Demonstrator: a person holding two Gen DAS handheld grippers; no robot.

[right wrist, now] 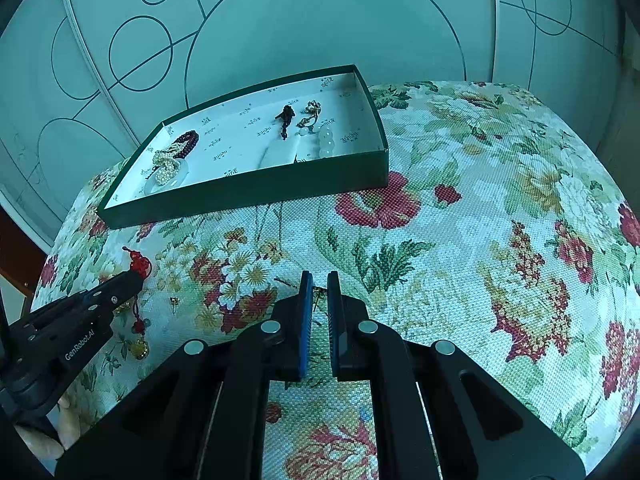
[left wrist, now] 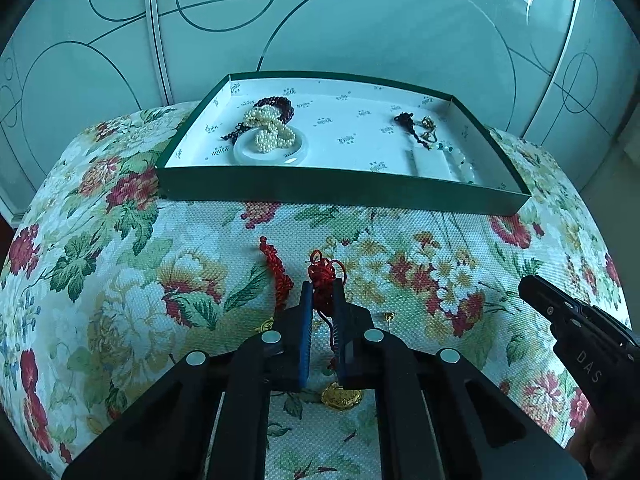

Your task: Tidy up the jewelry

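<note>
left gripper (left wrist: 323, 286) clamps red knotted cord charm (left wrist: 325, 276), cord trailing back between jaws | green box (left wrist: 340, 192) straight ahead | right gripper (right wrist: 320, 280) slightly parted, empty, farther

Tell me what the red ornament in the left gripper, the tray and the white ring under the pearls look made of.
Red ornament: knotted cord, matte, with braided loops showing; the left gripper is shut on it.
Tray: likely cardboard, with thin dark green walls and a white printed lining.
White ring: glossy, translucent, perhaps jade or glass.
</note>
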